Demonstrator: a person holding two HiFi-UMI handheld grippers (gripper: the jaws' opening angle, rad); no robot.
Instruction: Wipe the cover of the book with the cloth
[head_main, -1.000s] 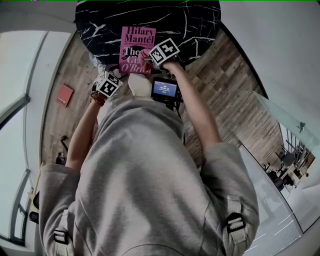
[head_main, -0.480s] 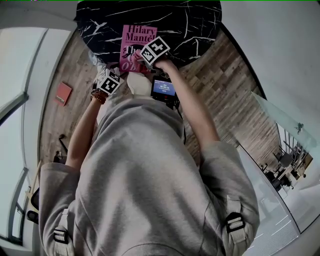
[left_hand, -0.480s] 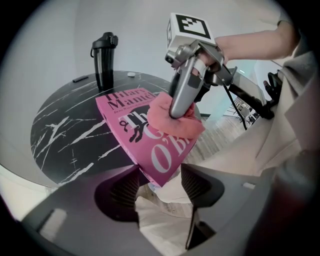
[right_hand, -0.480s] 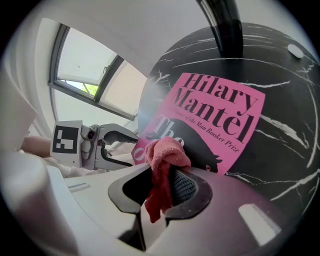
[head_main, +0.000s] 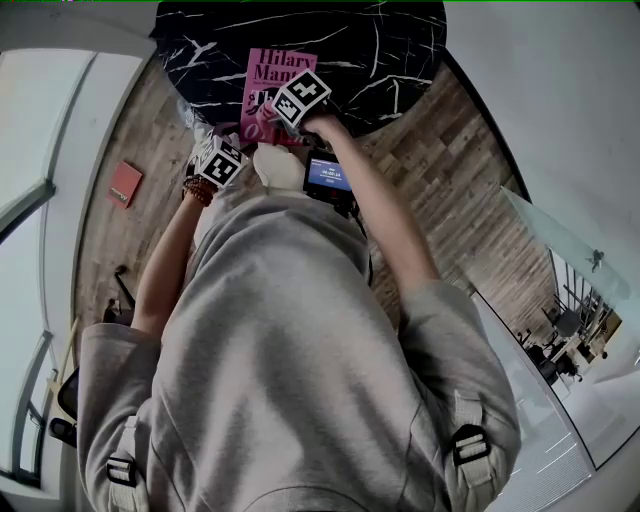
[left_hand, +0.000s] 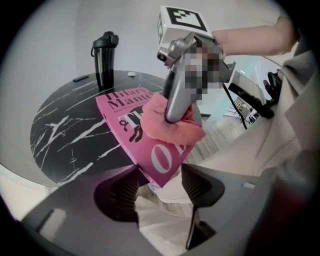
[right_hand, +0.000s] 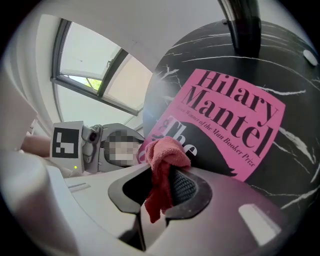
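Book (head_main: 268, 72) first: it's the pink one with "Hilary Mantel" across the top, lying cover-up near the rim of the round black marble tabletop (head_main: 385, 50). 1 corner of it pokes out past the edge toward me.

That corner sits right between the 2 jaws of my left gripper (left_hand: 161, 184). They're spread wide, with both tips up against the book's edges, so I'm pinning it by the corner. My left gripper points steeply down from just off the tabletop's rim.

My right gripper (right_hand: 162, 187) is clenched on the cloth (right_hand: 162, 152), a salmon-pink rag. Part of it is bunched up at the jaw tips and a tail hangs back between the pads. In the left gripper view the bunched end is pressed flat onto the middle of the cover. It sits over the title lettering, below the author's name, with a big white "O" showing just under it.

Other stuff in the shots: a tall black flask (left_hand: 104, 59) stands upright at the far side of the tabletop, well apart from the book. Something flat and red (head_main: 125, 185) lies on the wooden floor off to my left.
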